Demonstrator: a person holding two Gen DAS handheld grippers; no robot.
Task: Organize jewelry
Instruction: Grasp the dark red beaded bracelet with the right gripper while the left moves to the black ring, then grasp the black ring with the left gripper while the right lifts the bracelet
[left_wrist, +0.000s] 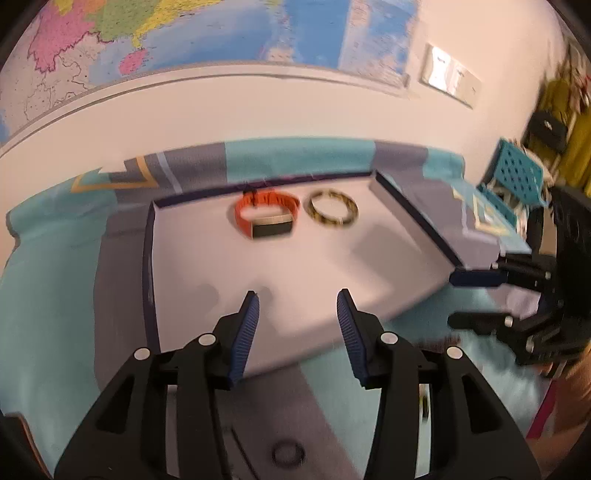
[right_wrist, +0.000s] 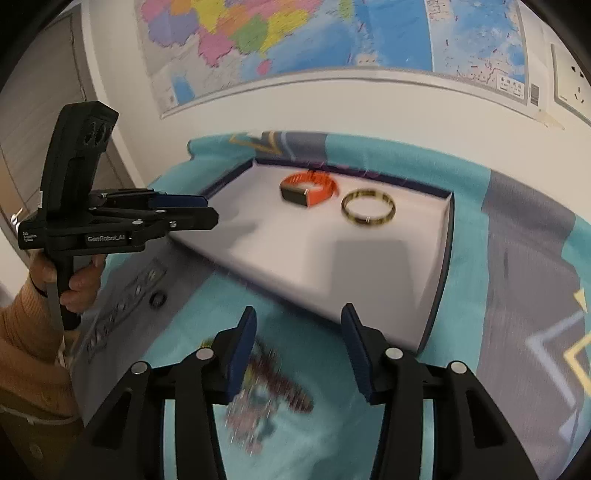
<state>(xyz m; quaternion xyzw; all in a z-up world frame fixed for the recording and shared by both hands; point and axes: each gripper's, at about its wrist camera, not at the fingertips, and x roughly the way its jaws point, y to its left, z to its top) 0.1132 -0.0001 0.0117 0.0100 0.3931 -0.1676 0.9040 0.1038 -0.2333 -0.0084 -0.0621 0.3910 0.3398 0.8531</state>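
A white tray (left_wrist: 295, 266) with a dark blue rim lies on a teal and grey cloth. At its far side rest an orange watch band (left_wrist: 264, 214) and a gold and black bangle (left_wrist: 334, 210). My left gripper (left_wrist: 298, 306) hangs open over the tray's near edge, with nothing between its fingers. My right gripper (right_wrist: 298, 314) is open above the cloth in front of the tray (right_wrist: 439, 266). A blurred beaded bracelet (right_wrist: 273, 387) lies on the cloth under it. The right wrist view also shows the watch band (right_wrist: 310, 188) and bangle (right_wrist: 368, 211).
A small dark ring (right_wrist: 158, 298) and a strip of linked pieces (right_wrist: 122, 306) lie on the cloth left of the tray. A blue perforated basket (left_wrist: 517, 173) stands at the right. A wall with a map is just behind the table. A person's hand (right_wrist: 79, 284) holds the left gripper.
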